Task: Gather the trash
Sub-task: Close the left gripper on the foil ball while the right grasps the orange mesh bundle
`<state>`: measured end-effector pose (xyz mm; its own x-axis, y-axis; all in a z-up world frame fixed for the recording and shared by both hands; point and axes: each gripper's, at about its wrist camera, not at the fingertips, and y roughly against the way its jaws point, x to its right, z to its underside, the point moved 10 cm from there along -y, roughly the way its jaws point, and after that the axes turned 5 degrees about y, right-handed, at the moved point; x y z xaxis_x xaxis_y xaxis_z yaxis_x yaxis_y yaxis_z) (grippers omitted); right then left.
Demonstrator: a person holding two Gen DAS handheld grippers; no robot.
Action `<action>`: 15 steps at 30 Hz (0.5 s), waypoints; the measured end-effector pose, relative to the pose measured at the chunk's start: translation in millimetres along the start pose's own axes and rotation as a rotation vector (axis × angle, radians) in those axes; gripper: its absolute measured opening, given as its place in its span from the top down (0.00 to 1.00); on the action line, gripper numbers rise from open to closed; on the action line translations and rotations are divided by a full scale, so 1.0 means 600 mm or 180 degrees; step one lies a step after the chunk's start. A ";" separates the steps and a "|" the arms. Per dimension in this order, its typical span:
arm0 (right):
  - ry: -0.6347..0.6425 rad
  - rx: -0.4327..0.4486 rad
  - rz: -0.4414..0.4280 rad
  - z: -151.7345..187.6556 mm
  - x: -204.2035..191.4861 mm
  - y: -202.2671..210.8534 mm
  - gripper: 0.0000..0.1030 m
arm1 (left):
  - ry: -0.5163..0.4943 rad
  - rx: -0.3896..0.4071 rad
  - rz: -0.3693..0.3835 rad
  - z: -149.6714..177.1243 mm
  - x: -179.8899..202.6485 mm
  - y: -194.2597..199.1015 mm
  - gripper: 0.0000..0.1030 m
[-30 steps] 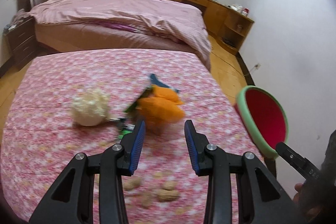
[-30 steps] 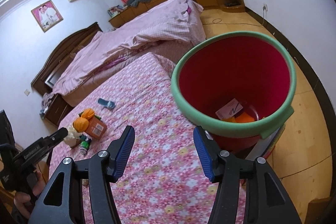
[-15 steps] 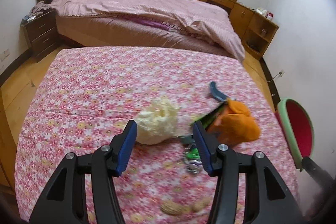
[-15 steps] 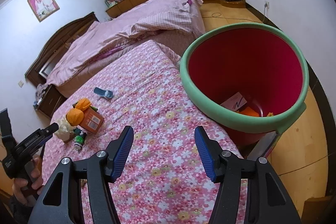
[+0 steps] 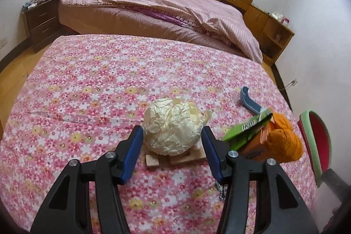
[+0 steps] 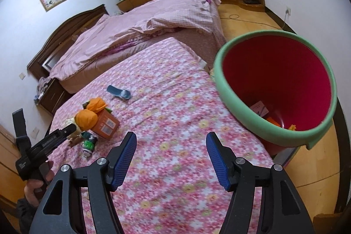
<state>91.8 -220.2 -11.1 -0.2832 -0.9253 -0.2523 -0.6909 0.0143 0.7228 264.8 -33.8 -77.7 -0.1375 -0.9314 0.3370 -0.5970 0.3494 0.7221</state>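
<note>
A crumpled cream paper ball (image 5: 173,127) sits on a small wooden piece (image 5: 175,159) on the floral cloth. My left gripper (image 5: 172,144) is open, its blue pads on either side of the ball without squeezing it. To its right lie an orange carton (image 5: 252,146) with a green flap and orange crumpled waste (image 5: 285,142). The red bin with a green rim (image 6: 241,102) stands off the table's right edge and holds some trash. My right gripper (image 6: 171,155) is open and empty above the cloth near the bin.
A blue scoop-like item (image 5: 250,102) lies beyond the carton. A small green and white item (image 6: 88,144) lies by the carton in the right wrist view. A pink bed (image 5: 164,8) and wooden cabinets stand behind the table.
My left gripper has swung left from the orange carton and closed in on the paper ball, which now sits between its pads. The right gripper has drifted slightly, still open.
</note>
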 end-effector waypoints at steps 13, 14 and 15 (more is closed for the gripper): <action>0.0434 0.0000 -0.0162 -0.027 -0.122 -0.037 0.35 | 0.0170 0.0214 0.0202 -0.015 -0.035 0.045 0.62; 0.0466 -0.0007 -0.0179 -0.027 -0.133 -0.041 0.35 | 0.0200 0.0234 0.0195 -0.017 -0.042 0.048 0.62; 0.0503 -0.0017 -0.0198 -0.027 -0.144 -0.047 0.35 | 0.0228 0.0255 0.0168 -0.018 -0.048 0.050 0.62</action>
<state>146.3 -146.7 0.9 -0.1314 -0.9724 -0.1927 -0.7001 -0.0466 0.7125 259.7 4.7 -59.3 -0.1154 -0.9013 0.4176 -0.6520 0.3859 0.6527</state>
